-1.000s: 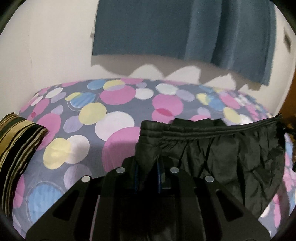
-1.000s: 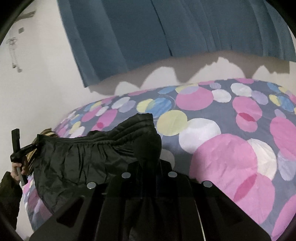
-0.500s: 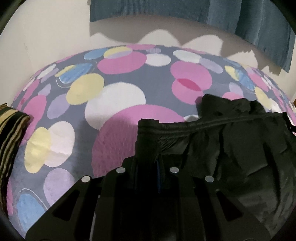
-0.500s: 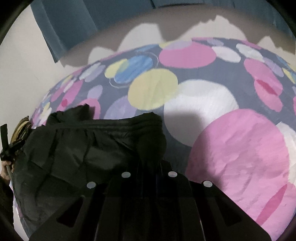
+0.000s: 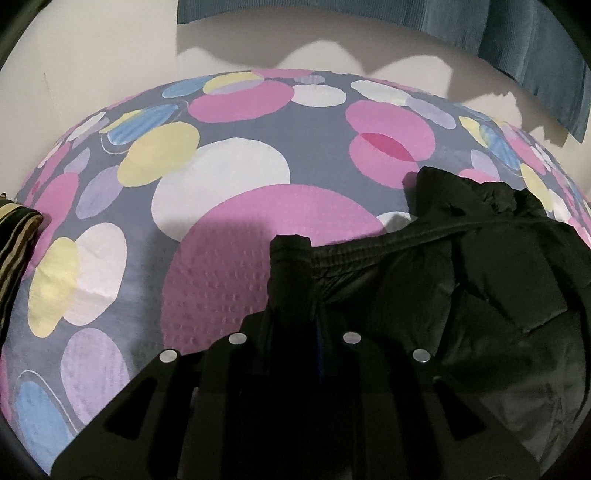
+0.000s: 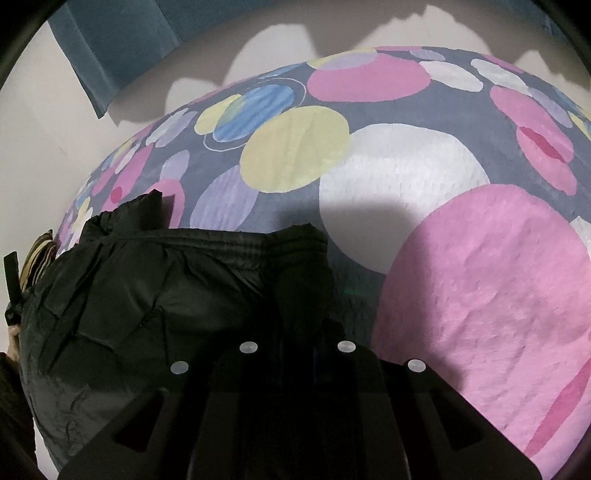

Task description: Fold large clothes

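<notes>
Lowered onto the bed (image 5: 221,258), the black garment (image 5: 461,280) is spreading flat while left tool (image 5: 295,295) and right tool (image 6: 299,295) are gripping its waistband corners.

The garment (image 5: 461,288) lay on the bed (image 5: 229,206), its elastic hem stretched between the left gripper (image 5: 295,317) at one corner and the right gripper (image 6: 301,314) at the other. A striped cushion (image 5: 14,243) sat at the bed's left edge. Behind the bed a curtain (image 5: 480,26) hung against the wall (image 5: 92,55).
</notes>
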### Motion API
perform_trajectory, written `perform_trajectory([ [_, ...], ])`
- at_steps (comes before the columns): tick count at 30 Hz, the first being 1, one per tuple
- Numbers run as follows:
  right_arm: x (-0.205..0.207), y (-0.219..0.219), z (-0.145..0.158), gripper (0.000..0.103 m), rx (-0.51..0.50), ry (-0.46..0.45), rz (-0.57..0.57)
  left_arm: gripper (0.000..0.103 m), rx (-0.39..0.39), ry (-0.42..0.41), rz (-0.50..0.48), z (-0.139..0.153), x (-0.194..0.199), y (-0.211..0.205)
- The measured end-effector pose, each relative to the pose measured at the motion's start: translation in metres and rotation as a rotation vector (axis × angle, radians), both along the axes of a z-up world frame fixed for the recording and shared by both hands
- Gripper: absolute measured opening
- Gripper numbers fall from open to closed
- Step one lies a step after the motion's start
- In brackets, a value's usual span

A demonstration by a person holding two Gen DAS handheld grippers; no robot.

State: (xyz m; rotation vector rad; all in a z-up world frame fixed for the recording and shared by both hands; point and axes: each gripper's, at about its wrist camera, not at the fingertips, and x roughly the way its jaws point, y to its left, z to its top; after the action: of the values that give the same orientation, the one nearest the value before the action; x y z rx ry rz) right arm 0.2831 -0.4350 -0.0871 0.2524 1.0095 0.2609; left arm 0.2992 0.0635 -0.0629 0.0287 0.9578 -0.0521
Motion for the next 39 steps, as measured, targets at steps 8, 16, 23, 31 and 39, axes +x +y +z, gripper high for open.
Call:
perform_trajectory([
  [8, -0.009, -0.011, 0.01, 0.054, 0.006, -0.005, -0.09, 0.042, -0.044, -0.034, 0.05, 0.015, -0.007, 0.011],
  [16, -0.079, -0.041, 0.034, 0.068, 0.125, -0.064, -0.163, 0.073, -0.328, -0.151, 0.144, 0.054, -0.078, 0.049],
  [23, -0.183, -0.065, 0.033, 0.072, 0.345, -0.071, -0.267, 0.077, -0.548, -0.227, 0.222, 0.05, -0.196, 0.071],
  [31, -0.253, -0.054, 0.005, 0.072, 0.533, -0.014, -0.313, 0.078, -0.813, -0.148, 0.336, 0.002, -0.278, 0.063],
  [39, -0.244, -0.027, -0.022, 0.072, 0.619, 0.039, -0.318, 0.078, -0.925, -0.089, 0.346, -0.026, -0.26, 0.05],
])
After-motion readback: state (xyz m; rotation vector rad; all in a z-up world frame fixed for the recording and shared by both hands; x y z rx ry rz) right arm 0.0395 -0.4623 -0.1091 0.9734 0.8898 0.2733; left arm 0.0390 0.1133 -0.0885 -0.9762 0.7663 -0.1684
